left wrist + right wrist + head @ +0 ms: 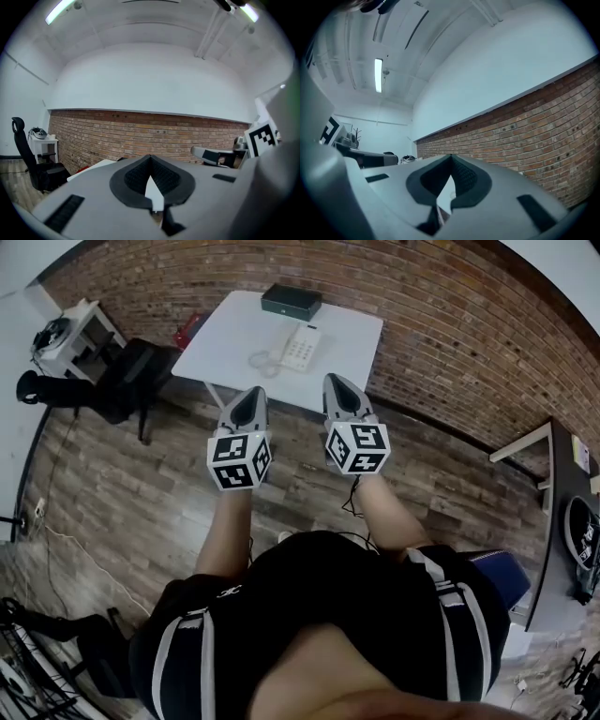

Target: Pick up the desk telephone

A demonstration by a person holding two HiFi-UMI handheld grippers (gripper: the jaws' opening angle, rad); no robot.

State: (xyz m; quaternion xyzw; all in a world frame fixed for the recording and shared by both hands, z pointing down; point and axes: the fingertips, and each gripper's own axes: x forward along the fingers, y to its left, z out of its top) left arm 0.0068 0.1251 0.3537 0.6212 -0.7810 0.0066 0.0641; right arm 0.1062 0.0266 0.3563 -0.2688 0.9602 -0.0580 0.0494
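Observation:
A white desk telephone with a coiled cord lies on the white table ahead of me, near the brick wall. Both grippers hang side by side in the air, well short of the table's near edge. My left gripper is shut with nothing in it, and so is my right gripper. In the left gripper view the jaws meet at their tips, with a sliver of the white table showing through. The right gripper view shows the same closed tips against the brick wall.
A dark green box sits at the table's far edge. A black office chair stands left of the table beside a white shelf unit. A dark desk runs along the right. Wooden floor lies between me and the table.

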